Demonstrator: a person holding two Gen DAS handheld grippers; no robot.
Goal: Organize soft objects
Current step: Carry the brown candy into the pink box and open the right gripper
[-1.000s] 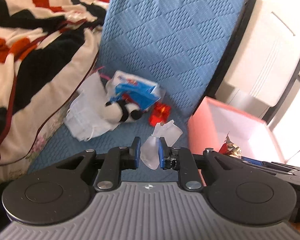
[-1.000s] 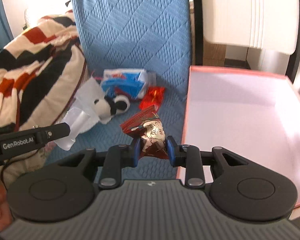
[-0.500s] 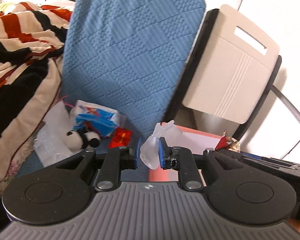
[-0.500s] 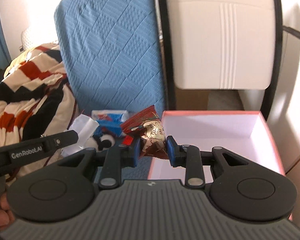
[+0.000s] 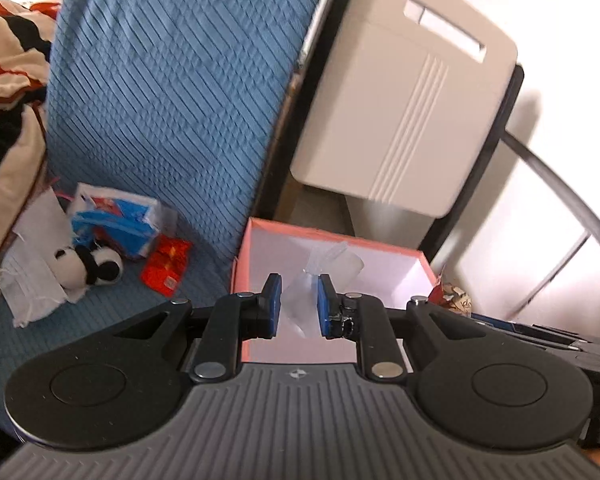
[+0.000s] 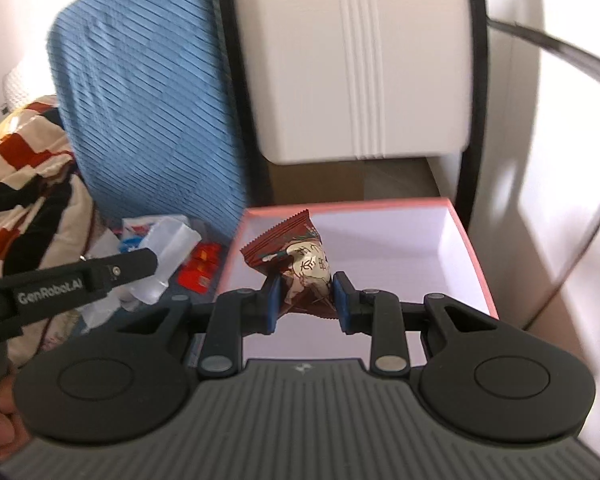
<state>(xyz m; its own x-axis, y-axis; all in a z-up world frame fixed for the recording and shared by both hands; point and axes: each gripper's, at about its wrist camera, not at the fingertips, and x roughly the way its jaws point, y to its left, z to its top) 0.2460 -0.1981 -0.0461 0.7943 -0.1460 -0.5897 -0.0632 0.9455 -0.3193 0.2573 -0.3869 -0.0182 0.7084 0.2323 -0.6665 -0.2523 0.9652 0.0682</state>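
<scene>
1. My left gripper [image 5: 298,304] is clamped on a clear plastic pouch [image 5: 300,308]; the pouch's top flares out past the blue pads toward 1 o'clock, over the pink box [image 5: 255,236].
2. My right gripper [image 6: 304,300] pinches a dark red snack packet [image 6: 300,264] between its pads, the crimped edge pointing up toward 11 o'clock. It hangs above the white interior of the same box, whose pink rim [image 6: 472,256] runs along at 3 o'clock.
3. From the right wrist view, the left gripper's finger enters at 9 o'clock with the clear pouch at its tip.
4. On the blue seat cushion [image 5: 99,320], at 9 o'clock in the left view, lie a panda plush [image 5: 87,264], a blue-and-white tissue pack [image 5: 115,224] just behind it, a small red packet [image 5: 165,266] beside it, and white crumpled plastic [image 5: 31,276] under the plush.
5. A striped blanket [image 5: 3,92] sits at 10 o'clock; the blue backrest [image 5: 171,80] stands at 12.
</scene>
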